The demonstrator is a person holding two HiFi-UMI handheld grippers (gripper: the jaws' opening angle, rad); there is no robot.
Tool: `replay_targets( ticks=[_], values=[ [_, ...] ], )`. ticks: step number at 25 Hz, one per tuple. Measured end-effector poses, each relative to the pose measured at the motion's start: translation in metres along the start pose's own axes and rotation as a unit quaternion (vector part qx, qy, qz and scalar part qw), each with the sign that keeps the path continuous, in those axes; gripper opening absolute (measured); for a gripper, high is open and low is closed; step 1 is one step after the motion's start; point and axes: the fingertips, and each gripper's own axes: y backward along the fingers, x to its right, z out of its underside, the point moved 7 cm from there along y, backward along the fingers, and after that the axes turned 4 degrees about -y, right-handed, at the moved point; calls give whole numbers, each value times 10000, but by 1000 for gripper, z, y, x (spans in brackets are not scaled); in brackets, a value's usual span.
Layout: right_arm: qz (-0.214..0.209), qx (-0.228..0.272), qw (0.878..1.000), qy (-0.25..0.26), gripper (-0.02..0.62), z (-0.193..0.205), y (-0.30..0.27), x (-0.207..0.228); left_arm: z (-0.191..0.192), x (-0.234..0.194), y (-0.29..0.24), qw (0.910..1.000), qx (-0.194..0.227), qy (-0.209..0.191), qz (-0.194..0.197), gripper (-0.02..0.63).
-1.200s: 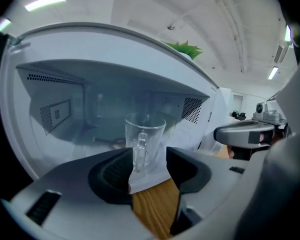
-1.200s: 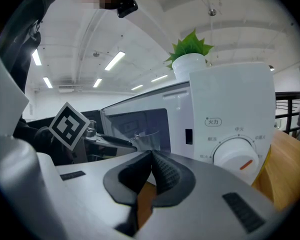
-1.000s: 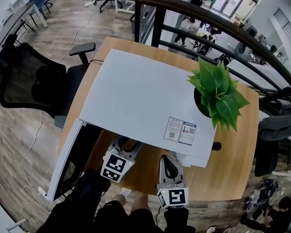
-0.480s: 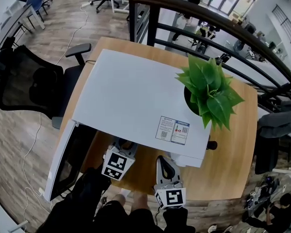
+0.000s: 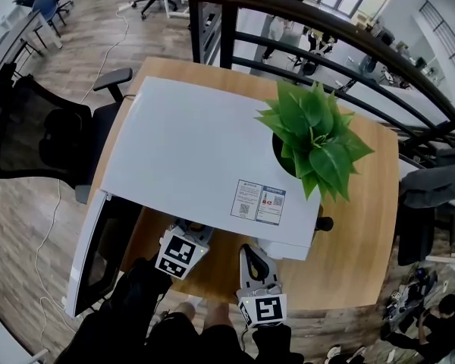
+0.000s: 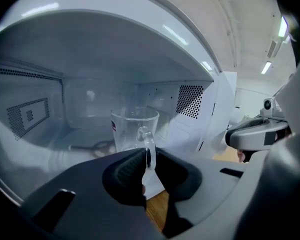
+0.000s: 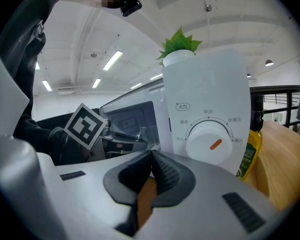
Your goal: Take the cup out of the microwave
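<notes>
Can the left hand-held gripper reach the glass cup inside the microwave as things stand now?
Yes, it seems so: the microwave door hangs open, nothing blocks the cavity, and the left hand-held gripper is closing its jaws on the handle of the cup.

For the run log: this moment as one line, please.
step: grasp cup | left tongs: closing on its handle, inside microwave | right tongs: shut, empty | door: open

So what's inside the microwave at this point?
A clear glass cup stands inside; the left gripper is closing its jaws with the cup's handle between them. In the head view the microwave top covers the whole cavity.
</notes>
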Motion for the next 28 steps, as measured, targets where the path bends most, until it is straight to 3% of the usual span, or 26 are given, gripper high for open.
replay_targets(
  ticks=[5, 14, 28],
  values=[
    [58, -2, 10000, -39, 15, 2, 3, 3, -4, 2, -3, 9996, 122, -127, 235, 55],
    [138, 31, 9999, -32, 15, 0, 6, 3, -7, 6, 7, 9977, 492, 4, 467, 48],
    [184, 160, 9997, 67, 15, -8, 17, -9, -3, 13, 39, 9957, 836, 283, 286, 37]
  ],
)
